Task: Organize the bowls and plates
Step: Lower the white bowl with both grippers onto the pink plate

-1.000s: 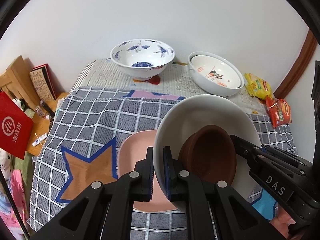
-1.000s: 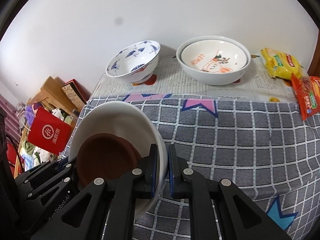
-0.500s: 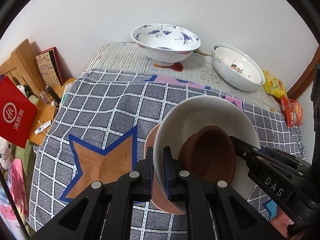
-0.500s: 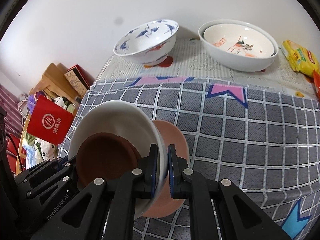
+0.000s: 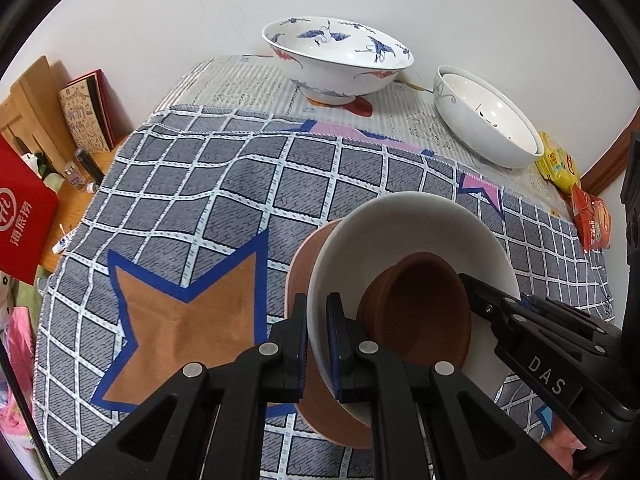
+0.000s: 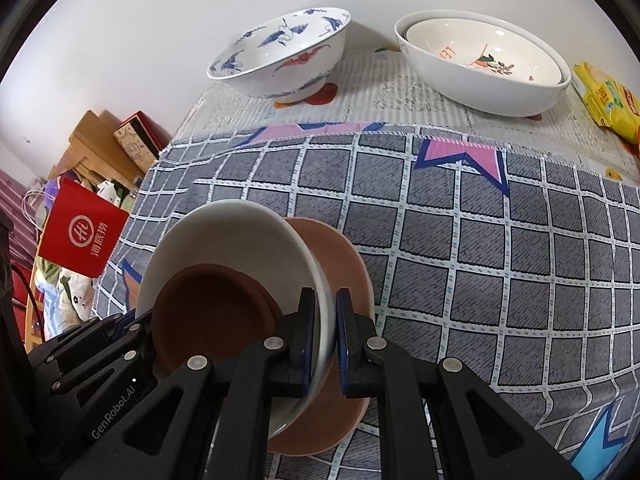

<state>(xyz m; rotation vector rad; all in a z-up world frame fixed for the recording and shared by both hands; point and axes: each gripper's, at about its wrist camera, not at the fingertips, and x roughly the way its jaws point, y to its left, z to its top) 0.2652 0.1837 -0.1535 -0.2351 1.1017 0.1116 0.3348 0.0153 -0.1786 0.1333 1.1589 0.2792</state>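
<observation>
Two grippers share one load — a white ceramic plate [image 5: 412, 232] with a small brown clay bowl [image 5: 416, 304] sitting in it.

Off the table's left edge stand a red paper bag with a white logo [image 5: 22, 216] and a patterned book leaning against wooden boards [image 5: 86, 114].

On the left, the left gripper [image 5: 317, 344] has its jaws nearly closed, pinching the plate's left rim between the blue pads. In the right wrist view the right gripper [image 6: 325, 344] pinches the opposite rim the same way, jaws drawn in to the thickness of the rim.

The plate is tilted and sits directly above a flat pink plate [image 6: 340, 264] that lies on the grey checked tablecloth with star patches [image 5: 192, 184]; whether the two plates touch cannot be told. The brown bowl rests toward the near side of the white plate.

Further back, a strip of newspaper [image 6: 372, 96] covers the table by the wall. On it, at the left, stands a white porcelain bowl painted with blue cranes [image 5: 338, 58]. To its right, apart from it, sits a large white bowl [image 6: 480, 80] with a smaller cartoon-printed bowl [image 6: 480, 48] nested inside.

At the far right edge lie a yellow snack packet [image 6: 608, 98] and, just beside it, an orange snack packet [image 5: 592, 216].
</observation>
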